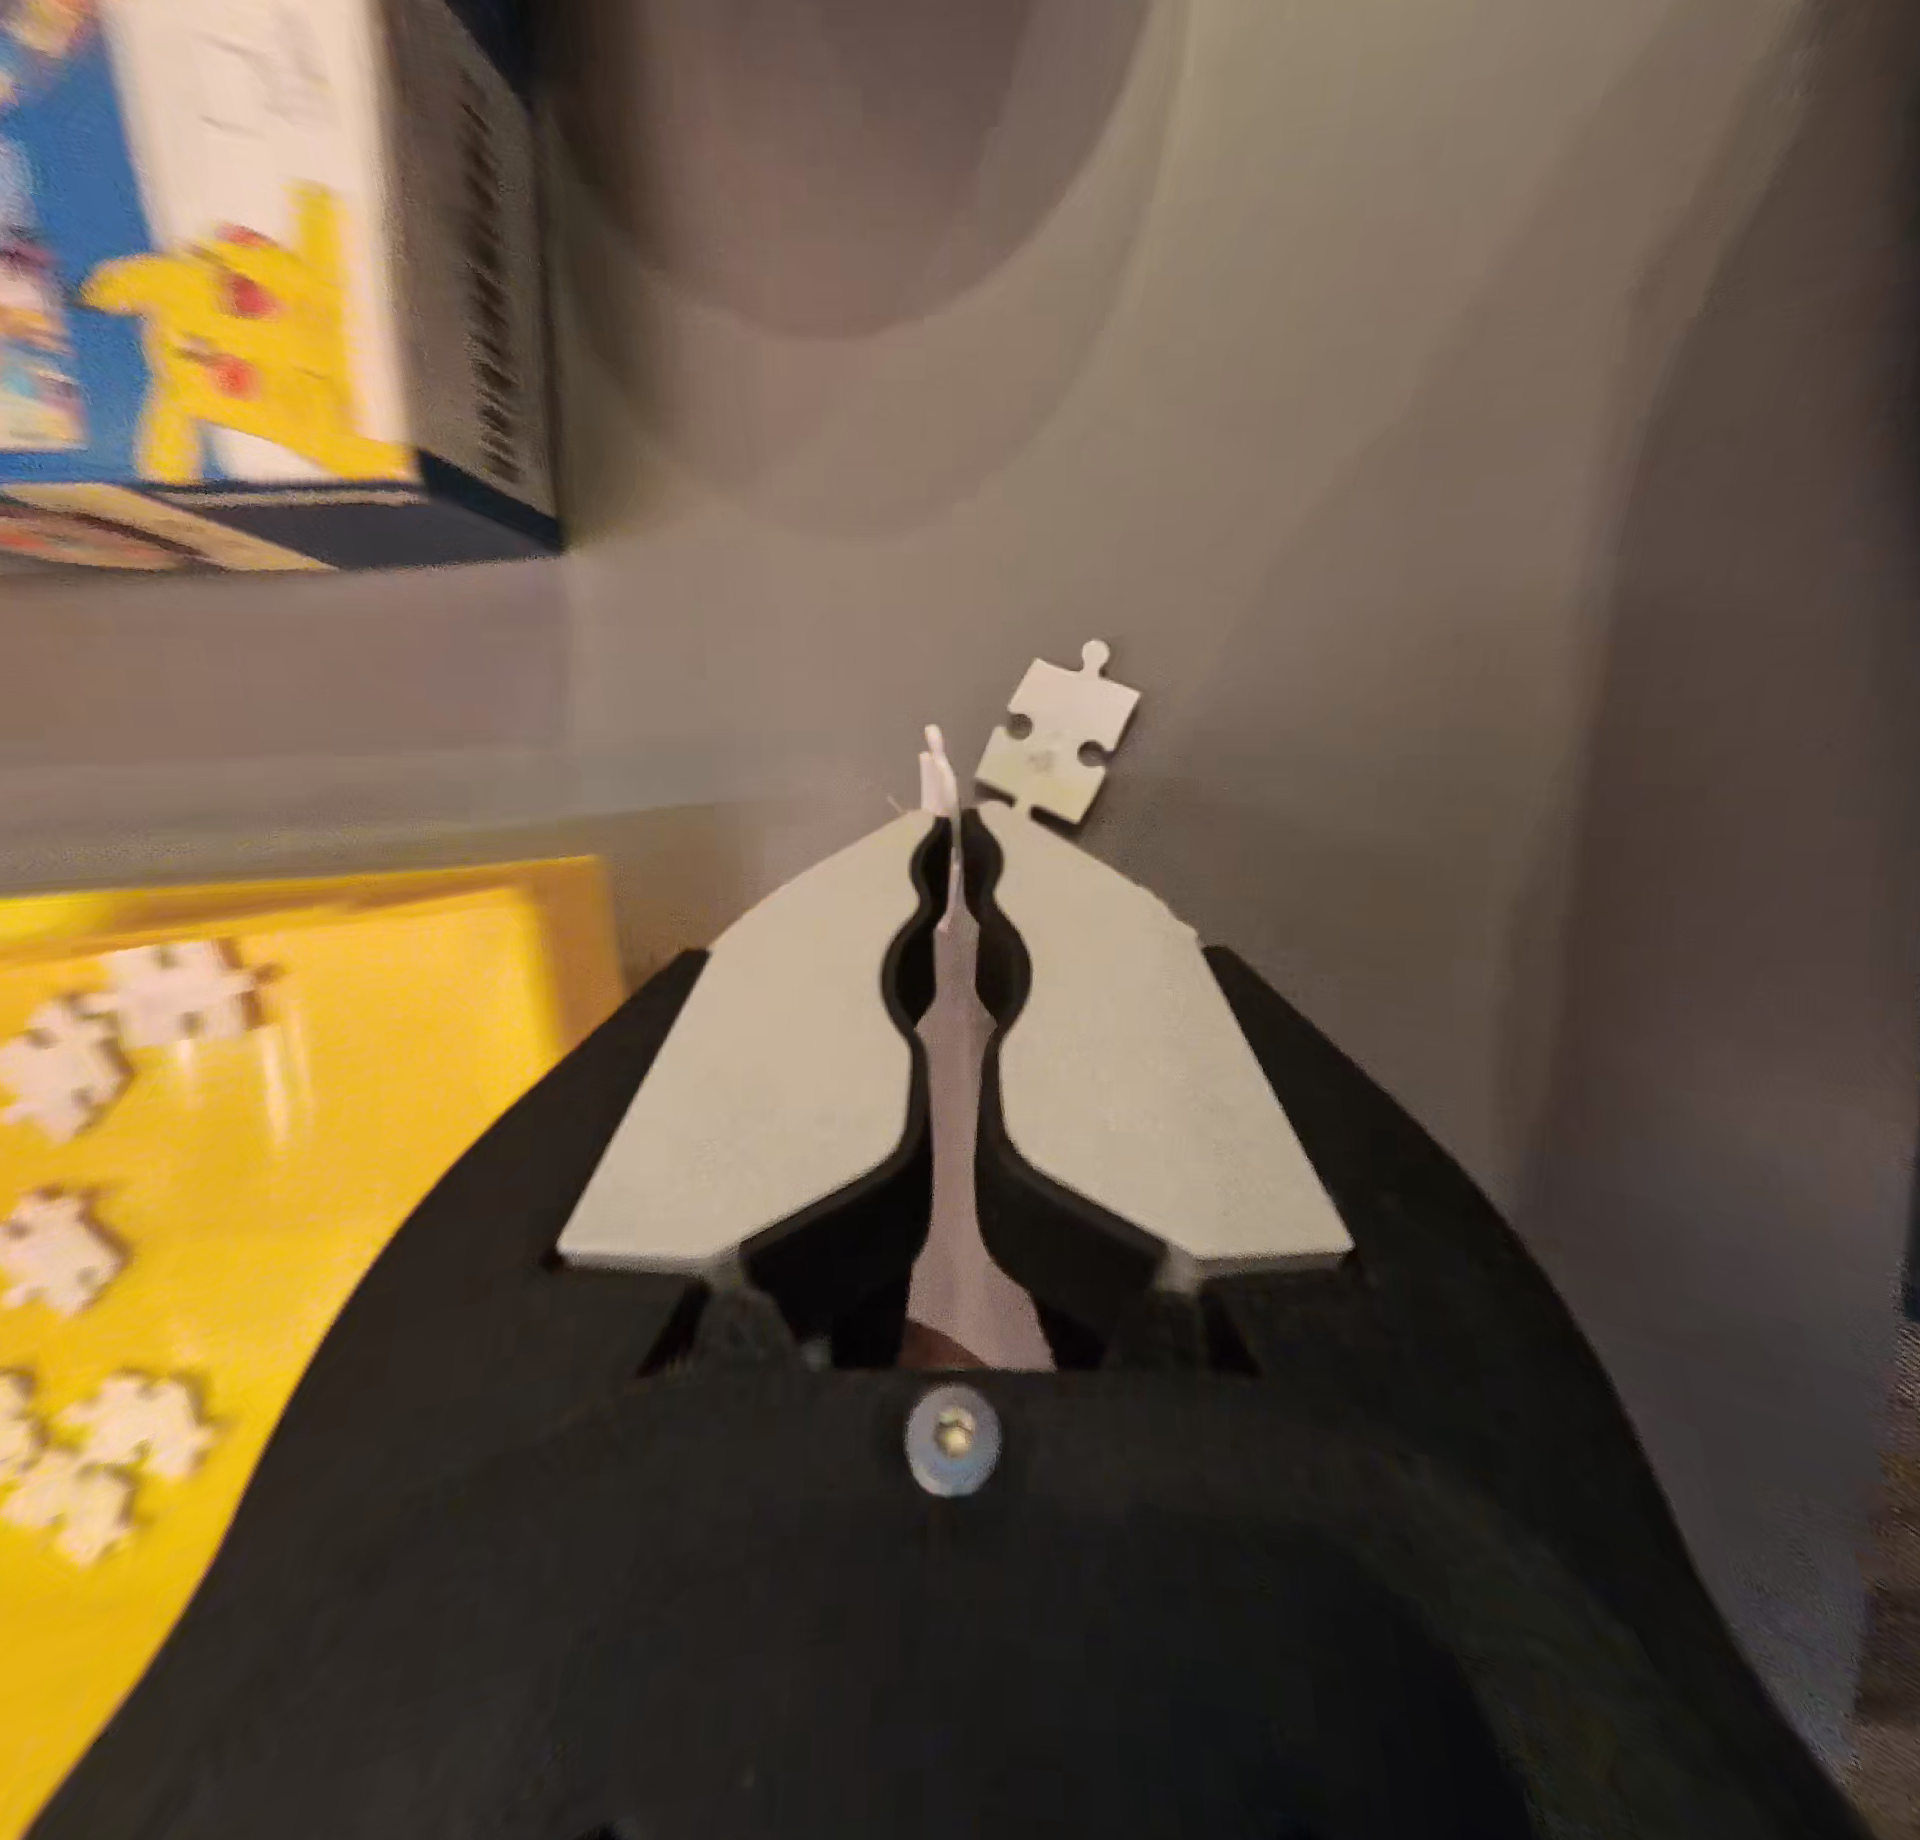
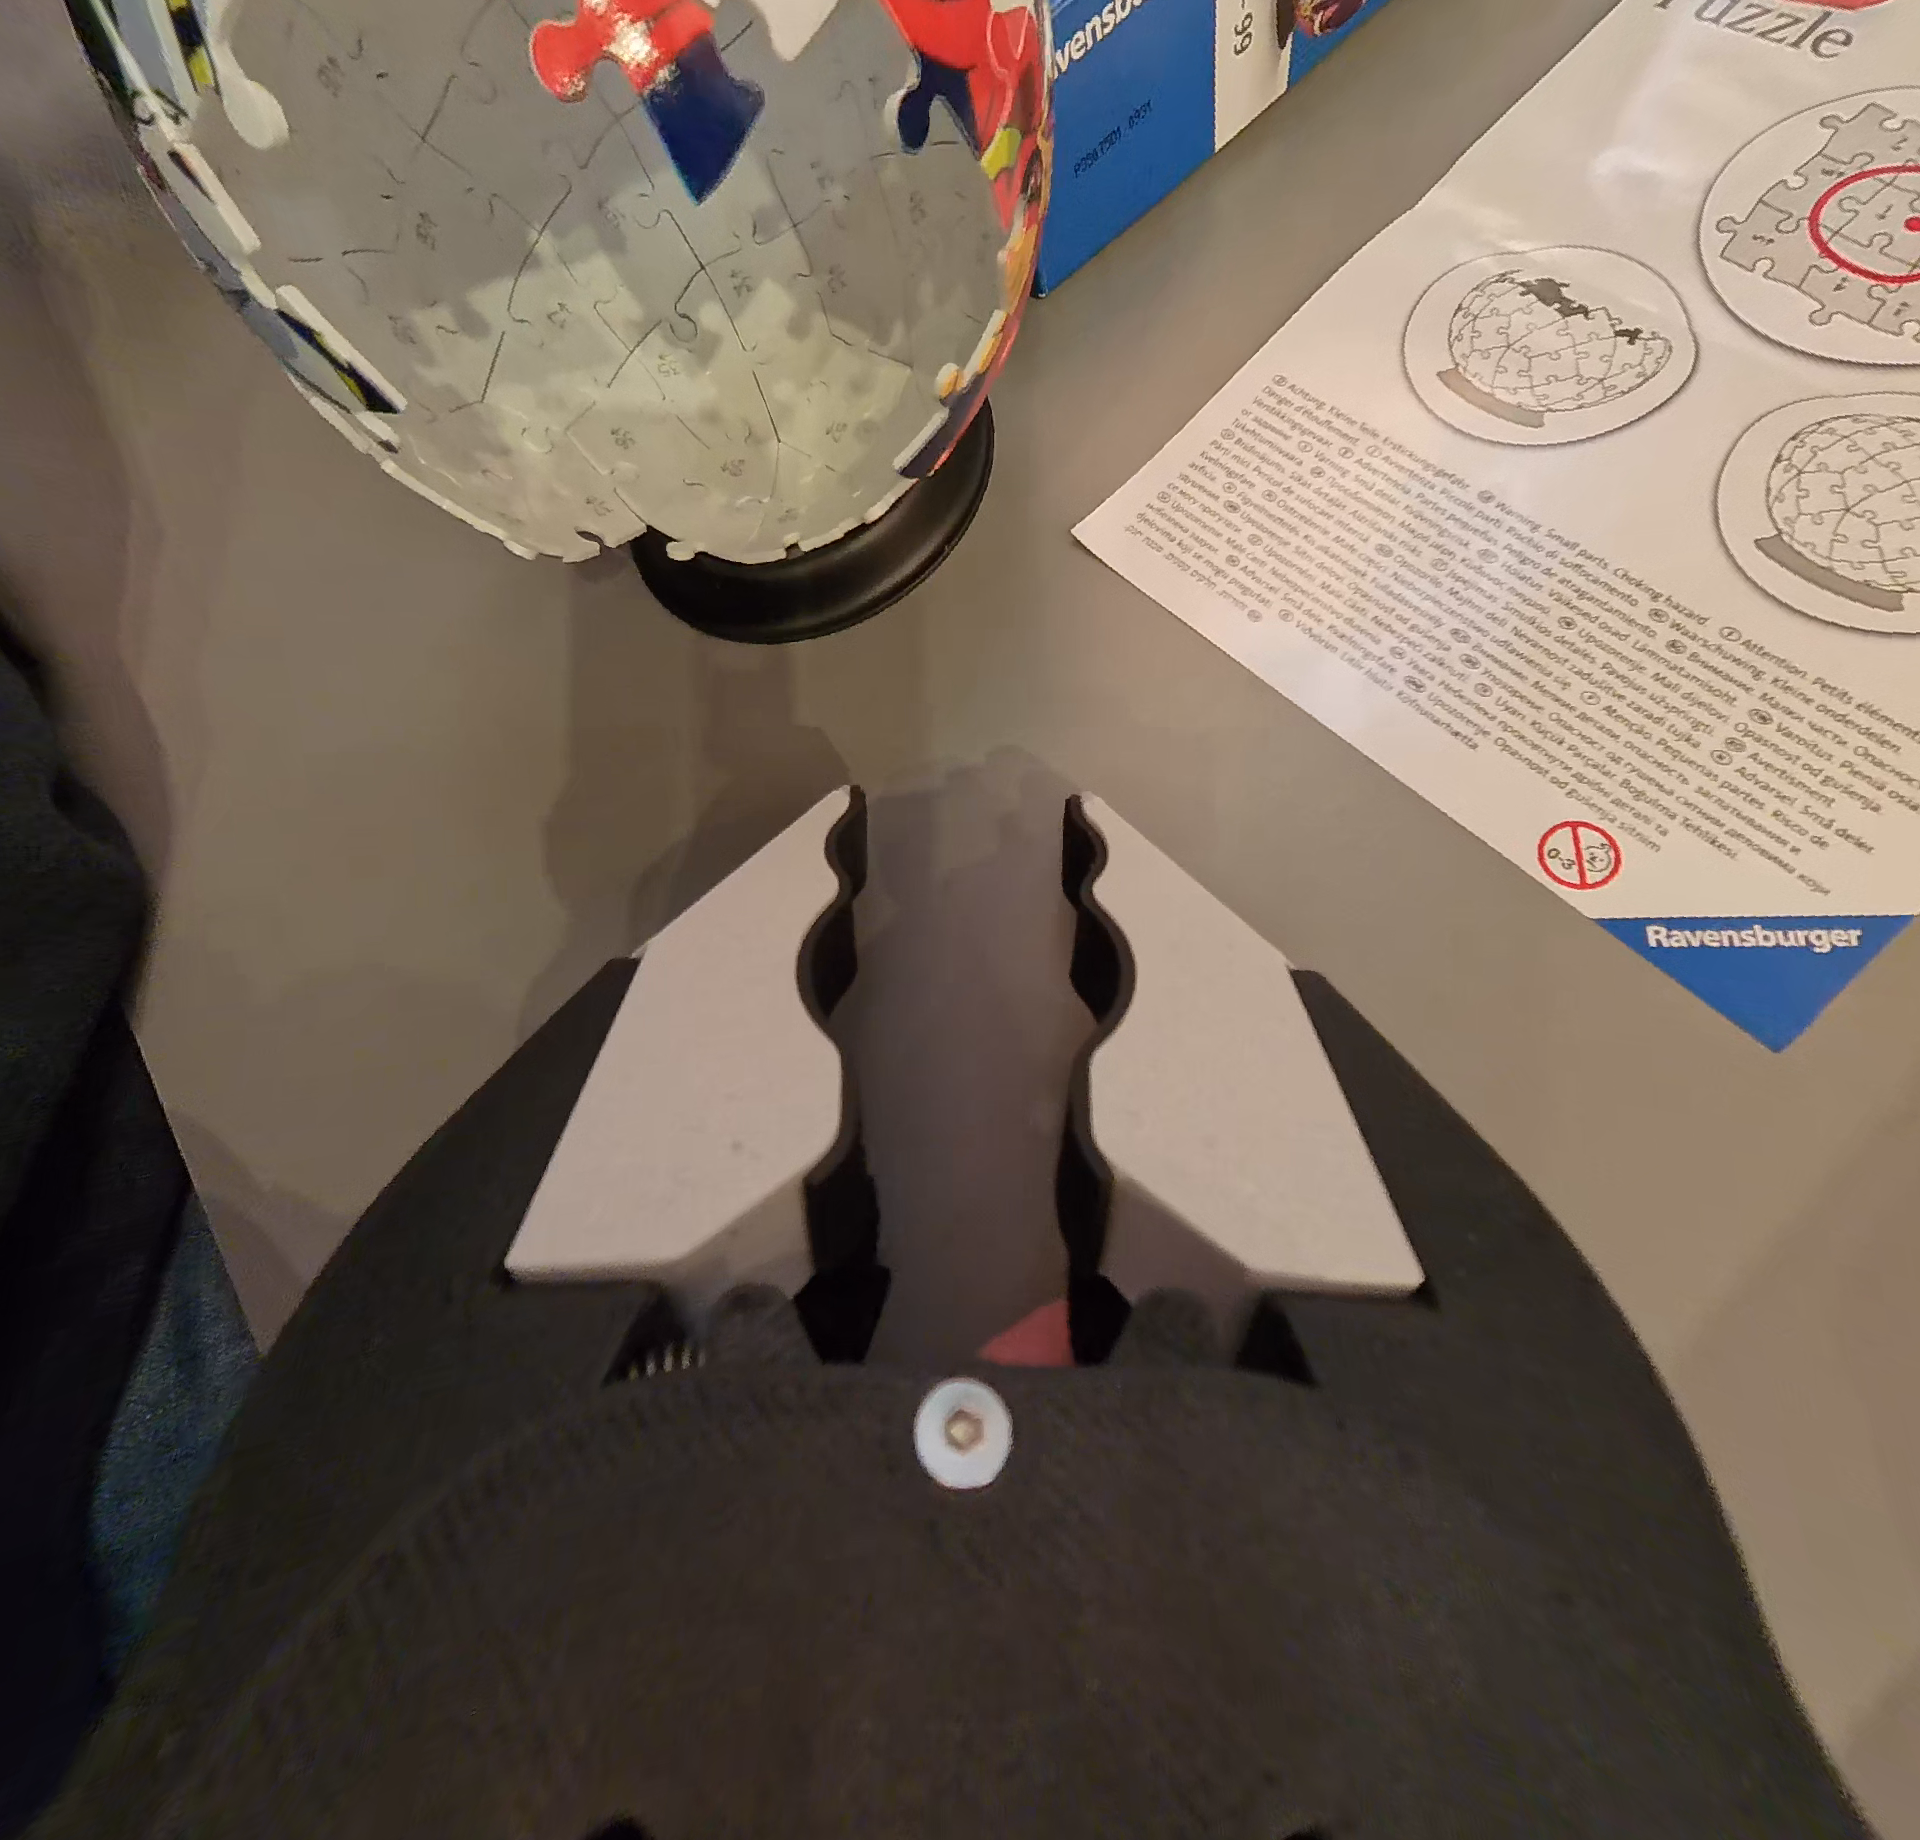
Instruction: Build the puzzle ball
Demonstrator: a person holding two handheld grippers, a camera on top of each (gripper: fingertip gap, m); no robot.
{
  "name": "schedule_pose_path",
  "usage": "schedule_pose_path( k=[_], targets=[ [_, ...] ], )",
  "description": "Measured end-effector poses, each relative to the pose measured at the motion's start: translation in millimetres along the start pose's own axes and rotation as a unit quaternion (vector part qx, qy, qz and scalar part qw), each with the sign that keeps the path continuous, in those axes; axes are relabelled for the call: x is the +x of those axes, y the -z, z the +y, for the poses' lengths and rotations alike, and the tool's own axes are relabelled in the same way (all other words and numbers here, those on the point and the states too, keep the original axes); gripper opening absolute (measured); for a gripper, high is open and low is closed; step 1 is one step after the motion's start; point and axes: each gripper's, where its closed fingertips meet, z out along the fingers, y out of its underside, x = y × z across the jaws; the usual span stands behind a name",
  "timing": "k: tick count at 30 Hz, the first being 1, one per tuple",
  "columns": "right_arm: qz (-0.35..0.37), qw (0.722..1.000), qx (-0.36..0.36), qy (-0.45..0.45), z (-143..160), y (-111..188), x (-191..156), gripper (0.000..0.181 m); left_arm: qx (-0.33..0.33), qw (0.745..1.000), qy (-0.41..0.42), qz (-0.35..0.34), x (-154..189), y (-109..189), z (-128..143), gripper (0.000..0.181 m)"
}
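Note:
In the left wrist view my left gripper [image 1: 956, 822] is shut on a thin white puzzle piece [image 1: 937, 767], held edge-on with its tip sticking out past the fingertips. A second pale piece [image 1: 1058, 743] lies flat on the grey table just beyond the tips. In the right wrist view the partly built puzzle ball [image 2: 582, 232] sits on a black ring stand [image 2: 821, 585], its open side showing the grey inner faces of the pieces. My right gripper [image 2: 961, 803] is open and empty, low over the table a short way in front of the ball.
A yellow tray [image 1: 343, 1146] with several loose white pieces is at the left. The colourful puzzle box [image 1: 239, 263] stands behind it and also shows in the right wrist view [image 2: 1153, 97]. A printed instruction sheet [image 2: 1558, 502] lies right of the ball. The left wrist view is motion-blurred. About 35 cm separates my left fingertips from my right.

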Motion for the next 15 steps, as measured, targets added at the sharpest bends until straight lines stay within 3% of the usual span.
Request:
schedule_pose_path(
  k=[3, 5, 7, 11, 15],
  targets=[
    [-0.001, 1.0, 0.002, 0.002, 0, 0, -1, 0.036, -0.012, 1.0, 0.023, -0.003, 11, -28, 8, 0.005],
    [-0.002, 1.0, 0.003, 0.002, -1, 1, -1, 0.036, 0.02, 0.998, 0.05, 0.014, 18, -28, -5, 0.006],
    [-0.002, 1.0, 0.004, 0.003, -1, 1, -1, 0.036, 0.01, 0.999, 0.035, -0.011, 14, -21, -7, 0.012],
    [-0.001, 1.0, 0.011, 0.004, -2, 2, -1, 0.036, 0.058, 0.994, 0.07, -0.056, -26, 30, -17, 0.014],
    [-0.001, 1.0, 0.017, 0.005, -3, 3, -1, 0.036, 0.011, 0.978, 0.078, -0.192, -104, 83, 13, 0.025]
  ],
)
